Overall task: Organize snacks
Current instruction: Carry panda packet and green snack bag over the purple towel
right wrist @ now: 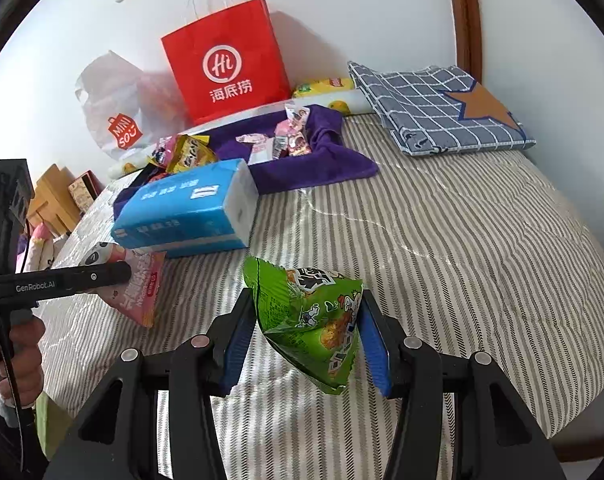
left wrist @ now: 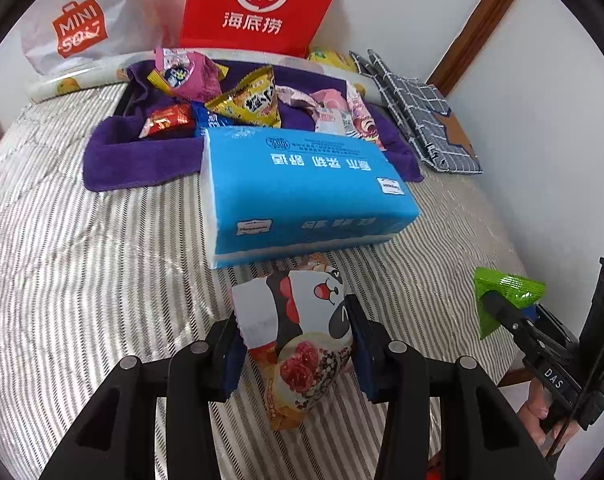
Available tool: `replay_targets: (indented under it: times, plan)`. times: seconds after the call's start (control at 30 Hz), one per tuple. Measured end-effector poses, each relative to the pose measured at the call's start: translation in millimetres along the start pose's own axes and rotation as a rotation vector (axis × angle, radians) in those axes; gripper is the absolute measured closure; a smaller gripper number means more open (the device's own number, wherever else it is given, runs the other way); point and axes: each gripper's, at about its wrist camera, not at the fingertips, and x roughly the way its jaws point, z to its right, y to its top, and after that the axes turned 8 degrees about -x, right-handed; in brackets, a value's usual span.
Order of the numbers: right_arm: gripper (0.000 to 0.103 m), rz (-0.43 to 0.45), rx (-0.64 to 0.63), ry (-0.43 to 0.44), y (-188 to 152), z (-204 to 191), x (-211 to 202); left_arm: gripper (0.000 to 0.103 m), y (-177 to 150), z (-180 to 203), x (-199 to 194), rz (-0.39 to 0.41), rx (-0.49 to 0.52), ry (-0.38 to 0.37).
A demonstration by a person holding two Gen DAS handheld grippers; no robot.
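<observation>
Glossy white, black and red foil marks the panda packet (left wrist: 302,336), printed with a cartoon panda face above a picture of pink and speckled food; it sits low in the centre of the left wrist view, just below the blue tissue pack (left wrist: 305,192). The left gripper (left wrist: 296,354) has its blue pads pressed on both sides of this packet, clamped on it above the striped bedcover (left wrist: 82,260).

The green packet (right wrist: 313,324) is crinkled, shiny and roughly triangular, with small cartoon figures and dark characters on its face and a serrated top edge. It fills the lower centre of the right wrist view, and the right gripper (right wrist: 307,340) is closed on it, pads touching each flank.

Further packets, yellow (left wrist: 250,98), red (left wrist: 168,120) and pink (left wrist: 333,112), lie heaped on a purple cloth (left wrist: 142,156) in the upper middle. Behind them a red paper bag (left wrist: 258,4) stands upright against the wall.
</observation>
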Motion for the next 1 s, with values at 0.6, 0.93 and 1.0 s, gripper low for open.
replay_targets:
  times: [0.6, 0.93, 1.0]
  plan:
    - [0.053, 0.067, -0.073, -0.019, 20, -48, -32, 0.06, -4, -8, -60, 0.106, 0.001, -0.055]
    - [0.053, 0.089, -0.095, -0.025, 28, -59, -42, 0.06, -2, -6, -76, 0.139, 0.007, -0.064]
    - [0.053, 0.093, -0.096, -0.029, 29, -60, -44, 0.06, -1, -6, -79, 0.144, 0.009, -0.064]
